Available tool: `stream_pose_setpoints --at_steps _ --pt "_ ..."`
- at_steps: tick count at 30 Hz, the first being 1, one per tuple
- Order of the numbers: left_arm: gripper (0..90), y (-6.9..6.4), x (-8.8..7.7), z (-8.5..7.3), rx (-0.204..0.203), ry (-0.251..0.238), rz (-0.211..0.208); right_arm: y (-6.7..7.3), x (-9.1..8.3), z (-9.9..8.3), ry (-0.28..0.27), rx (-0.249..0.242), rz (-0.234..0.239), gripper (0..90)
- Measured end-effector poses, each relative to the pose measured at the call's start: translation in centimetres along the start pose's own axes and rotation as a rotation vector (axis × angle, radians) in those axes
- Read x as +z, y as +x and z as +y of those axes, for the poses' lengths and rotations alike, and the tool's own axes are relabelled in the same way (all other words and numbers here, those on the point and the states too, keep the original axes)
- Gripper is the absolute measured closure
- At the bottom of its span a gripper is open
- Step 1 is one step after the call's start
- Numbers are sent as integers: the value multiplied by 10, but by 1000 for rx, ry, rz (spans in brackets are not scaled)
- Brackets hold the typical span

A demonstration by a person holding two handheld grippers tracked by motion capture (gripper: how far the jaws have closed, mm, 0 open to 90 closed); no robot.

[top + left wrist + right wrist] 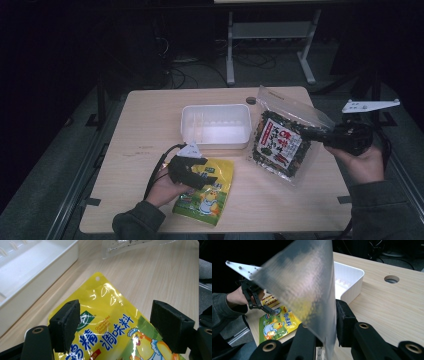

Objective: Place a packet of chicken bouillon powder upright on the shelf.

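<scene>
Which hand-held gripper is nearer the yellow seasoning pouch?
Left. The left hand-held gripper hovers open right over the yellow seasoning pouch; the right hand-held gripper holds the seaweed bag across the table.

Left hand-held gripper low with jaws spread wide; right hand-held gripper raised, jaws clamped.

1. The bench has a pale wood-grain top, smooth and matt
2. The yellow packet is glossy plastic film that throws back bright glints and lies slightly crinkled
3. The seaweed bag is clear, shiny plastic with a printed label; up close its film looks hazy with a fine dotted texture
4. The white tray is smooth, dull-sheened plastic
5. The left tongs carry matt black pads that look faintly grainy
</scene>
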State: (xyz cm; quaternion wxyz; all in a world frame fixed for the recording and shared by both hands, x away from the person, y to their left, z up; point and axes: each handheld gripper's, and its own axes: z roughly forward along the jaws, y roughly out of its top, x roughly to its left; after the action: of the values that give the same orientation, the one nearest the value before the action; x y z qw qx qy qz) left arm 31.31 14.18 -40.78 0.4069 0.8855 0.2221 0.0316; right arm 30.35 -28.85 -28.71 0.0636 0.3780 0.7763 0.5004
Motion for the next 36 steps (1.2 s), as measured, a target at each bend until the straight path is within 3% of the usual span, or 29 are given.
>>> stream_pose_setpoints --at_steps 17,36 --pt "234 5 -15 -24 -33 -25 21 12 10 23 -20 -32 -26 781" --pt "233 8 -33 -50 -66 -52 53 20 63 71 -27 -103 -46 781"
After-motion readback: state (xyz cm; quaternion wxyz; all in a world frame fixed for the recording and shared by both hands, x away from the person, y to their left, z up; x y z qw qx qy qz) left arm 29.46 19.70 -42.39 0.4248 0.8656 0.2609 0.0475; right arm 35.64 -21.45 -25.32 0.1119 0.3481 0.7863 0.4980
